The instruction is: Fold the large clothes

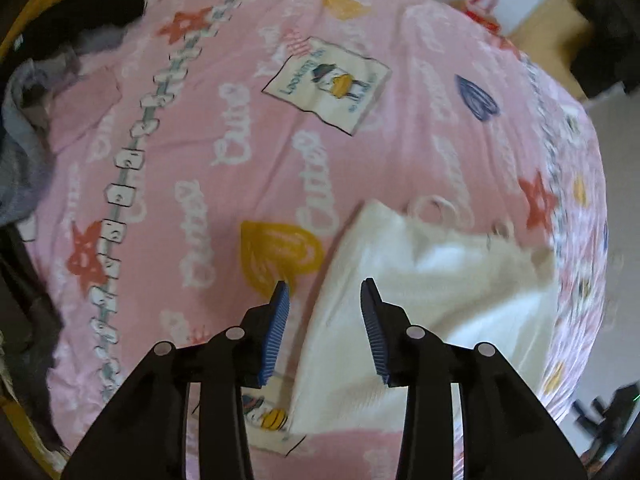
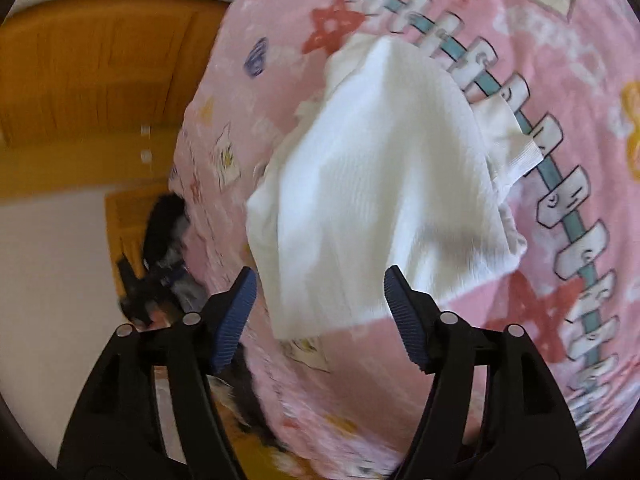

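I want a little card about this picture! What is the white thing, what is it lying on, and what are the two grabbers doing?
garment: white garment, partly folded, lying flat
surface: pink bedsheet printed with stars, hearts and words
left hand-held gripper: open, holding nothing, above the garment's edge
right hand-held gripper: open, holding nothing, above the garment's near end
other clothes: dark and grey pile at the bed's edge

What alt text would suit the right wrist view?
A folded white garment lies on a pink patterned bedsheet. The open right gripper hovers near its closest edge, holding nothing. Orange wooden furniture shows at left.
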`<state>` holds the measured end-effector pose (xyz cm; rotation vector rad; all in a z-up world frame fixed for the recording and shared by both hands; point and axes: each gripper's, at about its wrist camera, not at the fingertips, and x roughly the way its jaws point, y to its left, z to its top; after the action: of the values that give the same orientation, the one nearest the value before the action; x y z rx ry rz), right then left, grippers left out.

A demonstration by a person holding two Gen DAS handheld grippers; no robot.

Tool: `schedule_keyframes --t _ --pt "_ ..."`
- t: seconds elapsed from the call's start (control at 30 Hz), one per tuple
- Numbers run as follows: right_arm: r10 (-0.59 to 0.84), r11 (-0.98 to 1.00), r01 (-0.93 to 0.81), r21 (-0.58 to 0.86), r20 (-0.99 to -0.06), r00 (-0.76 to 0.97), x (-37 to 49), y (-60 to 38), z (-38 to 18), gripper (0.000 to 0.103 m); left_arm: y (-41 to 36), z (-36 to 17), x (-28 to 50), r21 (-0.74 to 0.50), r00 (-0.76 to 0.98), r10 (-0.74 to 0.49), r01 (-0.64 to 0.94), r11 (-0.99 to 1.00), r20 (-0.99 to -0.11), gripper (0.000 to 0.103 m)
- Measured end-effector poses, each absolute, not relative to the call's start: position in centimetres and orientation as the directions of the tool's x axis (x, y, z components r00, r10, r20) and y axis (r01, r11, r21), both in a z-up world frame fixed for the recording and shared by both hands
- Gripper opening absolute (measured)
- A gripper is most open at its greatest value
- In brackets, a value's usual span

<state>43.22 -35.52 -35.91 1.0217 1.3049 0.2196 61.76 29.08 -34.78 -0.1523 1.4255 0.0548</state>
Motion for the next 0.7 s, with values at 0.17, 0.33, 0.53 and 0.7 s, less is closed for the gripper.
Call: schedule_keyframes --t 0.17,0.33,0.53,0.7 --pt "0.621 0.704 0.184 0.686 -0.720 0.310 43.9 -31.3 -32.2 0.068 23.8 -33.5 56.6 -0.062 0.170 -0.049 -0.073 0.995 -0.984 0.047" --pt "0.690 0.716 -0.079 0.694 -0.685 0.232 51.4 -25.3 -32.6 0.069 17.8 -34.0 53.5 -0.045 0.187 -0.036 -0.047 0.998 -0.982 0.048" --pt "0.652 0.722 -0.400 0.564 -0.749 0.119 61.9 -16.3 -35.0 0.069 16.1 -33.8 52.6 -0.096 0.264 -0.063 -0.115 0.989 -0.962 0.065" --pt "0.588 0.630 -0.614 0.477 -0.809 -0.025 68.0 -6.8 -38.9 0.069 18.0 -37.7 50.3 -0.072 0.295 -0.005 -0.216 0.974 -0.955 0.070"
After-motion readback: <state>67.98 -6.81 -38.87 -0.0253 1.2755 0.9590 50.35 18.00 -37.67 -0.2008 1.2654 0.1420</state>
